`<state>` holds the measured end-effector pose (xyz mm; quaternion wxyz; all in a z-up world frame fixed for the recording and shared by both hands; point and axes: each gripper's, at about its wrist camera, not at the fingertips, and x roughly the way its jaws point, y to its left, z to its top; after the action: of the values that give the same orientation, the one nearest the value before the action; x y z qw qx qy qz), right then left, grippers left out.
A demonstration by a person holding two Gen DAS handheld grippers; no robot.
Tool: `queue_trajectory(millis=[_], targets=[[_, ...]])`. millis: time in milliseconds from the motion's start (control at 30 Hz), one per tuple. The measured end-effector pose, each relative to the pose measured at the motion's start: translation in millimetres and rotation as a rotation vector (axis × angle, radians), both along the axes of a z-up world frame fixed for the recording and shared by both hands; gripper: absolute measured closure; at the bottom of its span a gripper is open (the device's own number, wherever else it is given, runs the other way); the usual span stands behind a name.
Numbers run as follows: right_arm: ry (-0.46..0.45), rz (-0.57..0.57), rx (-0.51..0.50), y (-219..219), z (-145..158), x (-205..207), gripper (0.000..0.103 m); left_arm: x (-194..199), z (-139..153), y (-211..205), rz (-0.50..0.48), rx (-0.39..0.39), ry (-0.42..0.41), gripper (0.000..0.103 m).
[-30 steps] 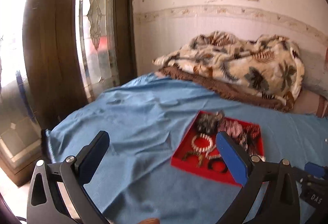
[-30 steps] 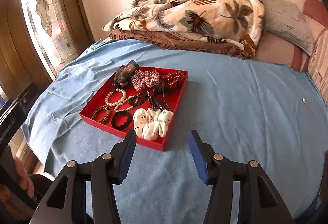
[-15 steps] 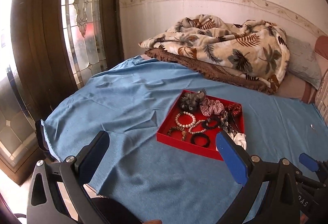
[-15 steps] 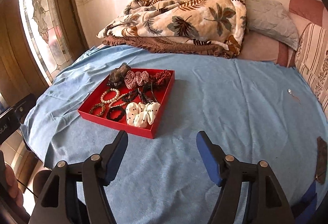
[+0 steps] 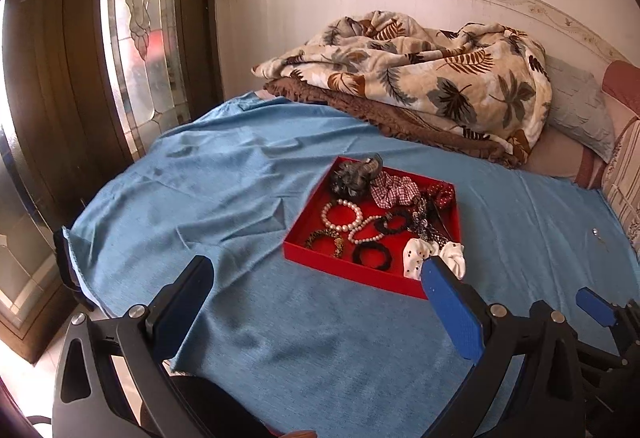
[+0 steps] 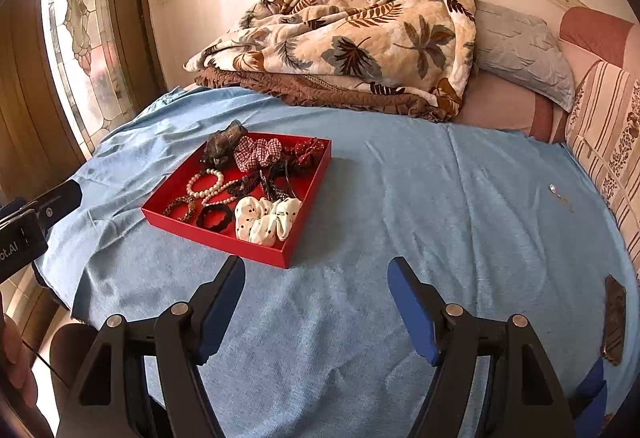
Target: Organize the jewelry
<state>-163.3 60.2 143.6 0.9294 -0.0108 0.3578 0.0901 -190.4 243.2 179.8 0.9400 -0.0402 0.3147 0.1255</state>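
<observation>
A red tray (image 5: 316, 260) (image 6: 224, 236) lies on a blue bed sheet (image 5: 224, 173) (image 6: 420, 189). It holds pearl bracelets (image 5: 342, 215) (image 6: 206, 179), a black hair tie (image 5: 372, 256) (image 6: 215, 217), a white dotted scrunchie (image 5: 416, 254) (image 6: 266, 217), a checked red scrunchie (image 5: 394, 189) (image 6: 258, 151) and a dark hair piece (image 5: 354, 175) (image 6: 222, 145). My left gripper (image 5: 316, 274) is open and empty, short of the tray's near edge. My right gripper (image 6: 316, 272) is open and empty, just in front of the tray's near right corner.
A leaf-patterned blanket (image 5: 424, 69) (image 6: 360, 37) is piled on a brown one at the head of the bed. Pillows (image 6: 524, 49) lie at the right. A stained-glass window (image 5: 136, 37) stands at the left. A small shiny item (image 6: 553, 188) and a dark flat object (image 6: 614, 318) lie on the sheet.
Both grippers have drawn back and swung right. The tray now sits farther off and more central in the left wrist view. The right gripper's jaws have opened wider.
</observation>
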Motion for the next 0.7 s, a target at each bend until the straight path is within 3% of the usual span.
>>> queue_trajectory(millis=[700], targets=[[0.025, 0.038, -0.05, 21.6, -15.1, 2.6, 0.024, 12.1, -22.2, 13.1, 0.006, -0.04, 0.055, 0.0]])
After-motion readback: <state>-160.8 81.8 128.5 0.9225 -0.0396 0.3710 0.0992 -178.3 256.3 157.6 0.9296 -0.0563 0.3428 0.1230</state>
